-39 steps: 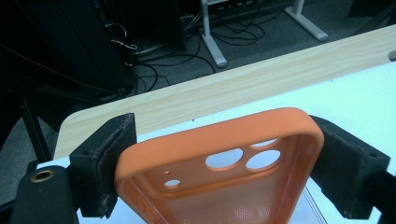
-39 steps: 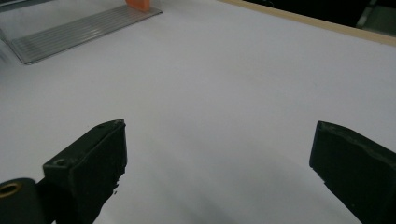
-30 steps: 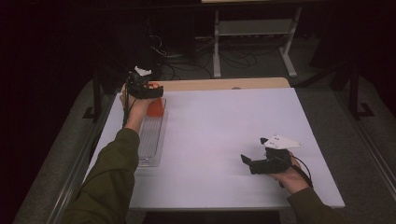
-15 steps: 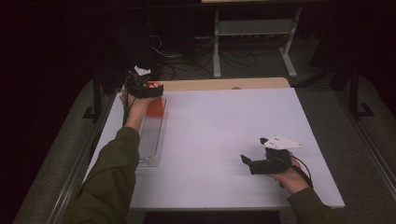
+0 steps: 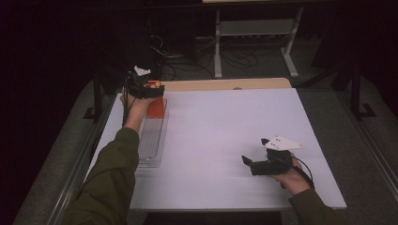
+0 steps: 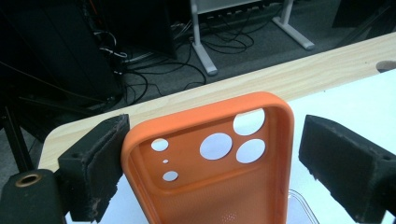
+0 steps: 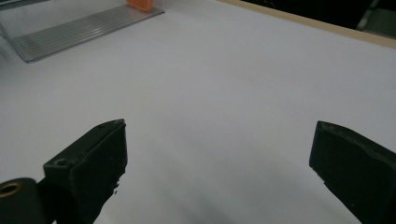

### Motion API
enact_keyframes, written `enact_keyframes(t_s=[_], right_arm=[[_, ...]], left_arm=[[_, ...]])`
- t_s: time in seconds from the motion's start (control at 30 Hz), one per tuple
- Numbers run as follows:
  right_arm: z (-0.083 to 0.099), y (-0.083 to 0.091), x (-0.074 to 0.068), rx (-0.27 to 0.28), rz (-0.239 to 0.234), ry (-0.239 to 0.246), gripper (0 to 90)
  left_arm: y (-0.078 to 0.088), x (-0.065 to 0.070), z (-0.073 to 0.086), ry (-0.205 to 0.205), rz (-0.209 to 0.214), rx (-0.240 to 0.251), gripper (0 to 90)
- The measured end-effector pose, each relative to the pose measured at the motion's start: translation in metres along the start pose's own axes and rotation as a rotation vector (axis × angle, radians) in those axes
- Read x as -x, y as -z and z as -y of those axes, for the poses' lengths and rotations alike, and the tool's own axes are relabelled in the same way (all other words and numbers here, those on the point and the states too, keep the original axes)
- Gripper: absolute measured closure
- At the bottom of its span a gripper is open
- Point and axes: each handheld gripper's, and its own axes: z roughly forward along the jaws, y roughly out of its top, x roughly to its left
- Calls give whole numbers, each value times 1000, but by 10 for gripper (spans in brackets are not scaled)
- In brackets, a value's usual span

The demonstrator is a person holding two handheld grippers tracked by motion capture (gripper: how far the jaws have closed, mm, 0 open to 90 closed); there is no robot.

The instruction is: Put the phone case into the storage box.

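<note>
As its jaws just opened, left tool (image 6: 210, 154) released orange phone case (image 6: 210, 158).

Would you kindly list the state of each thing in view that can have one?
Orange phone case: upright between the left gripper's jaws, hollow side to the camera, over the tray's far end.
Left gripper: jaws just been opening; right pad clear of the case.
Right gripper: open, nothing between the jaws.
Clear tray: flat on the table.

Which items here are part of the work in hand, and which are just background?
In the job: orange phone case, standing between the left gripper jaws, which have just been opening; clear ribbed tray.

Lying about: right gripper, idle and open; metal stand; floor cables.
</note>
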Motion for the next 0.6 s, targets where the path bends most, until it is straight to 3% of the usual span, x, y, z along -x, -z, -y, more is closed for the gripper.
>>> enact_keyframes(t_s=[0.3,0.6], right_arm=[[0,1,0,1,3,0,35],[1,1,1,0,7,5,35]], left_arm=[[10,-6,-2,-17,21,9,50],[21,-14,0,-39,105,3,0]])
